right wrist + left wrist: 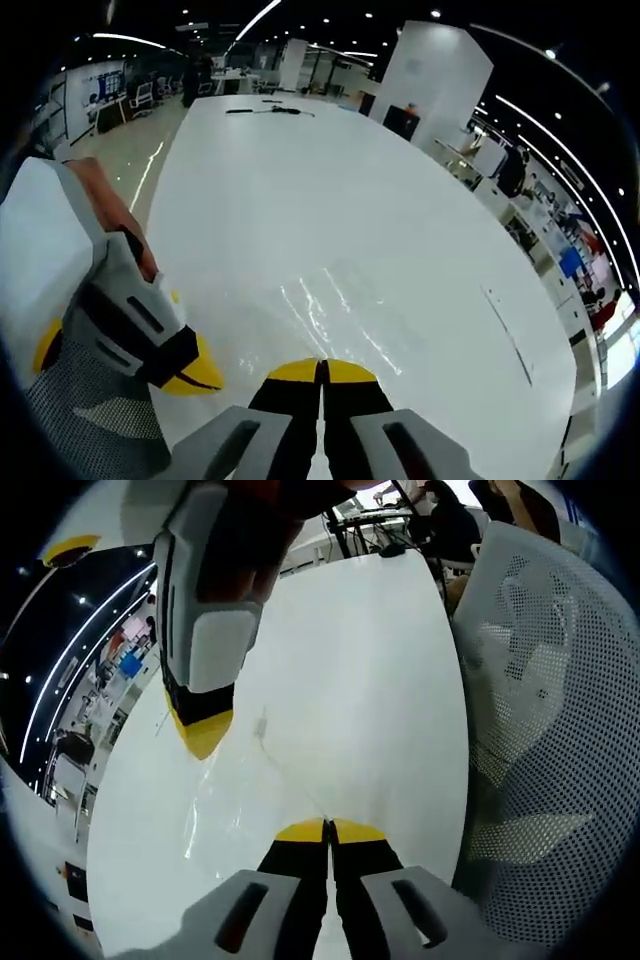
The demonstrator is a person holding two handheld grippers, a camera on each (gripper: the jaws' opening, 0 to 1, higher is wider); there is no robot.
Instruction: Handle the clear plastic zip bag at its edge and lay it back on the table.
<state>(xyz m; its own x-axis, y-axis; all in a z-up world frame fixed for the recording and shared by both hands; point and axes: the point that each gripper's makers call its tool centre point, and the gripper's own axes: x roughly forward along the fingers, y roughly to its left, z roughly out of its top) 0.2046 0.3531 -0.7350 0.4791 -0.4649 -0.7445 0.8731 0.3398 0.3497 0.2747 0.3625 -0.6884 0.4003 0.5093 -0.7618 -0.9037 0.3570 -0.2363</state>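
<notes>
1. Tongs on the left [327, 830]: in the left gripper view the yellow tips meet with no gap, right at the near edge of the clear plastic zip bag [235, 790]. The film seems pinched there, though it is too sheer to be sure. A weak hold on so little film could let the edge slide out.

2. Zip bag in the middle: it lies mostly flat and shiny on the white desk [380, 660], away from any desk edge. In the right gripper view the bag [335, 310] shows as glossy creases just ahead of the tips. Pulling it sideways while part of it rests on the desk would likely wrinkle or fold it, so it would not lie flat again.

3. Tongs on the right [322, 370]: tips also pressed together at the bag's edge. If both pairs tug apart, the thin plastic may stretch, tear or snap free.

4. Mesh chair [545, 710] at the desk's right edge: a wide swing could bump it.
</notes>
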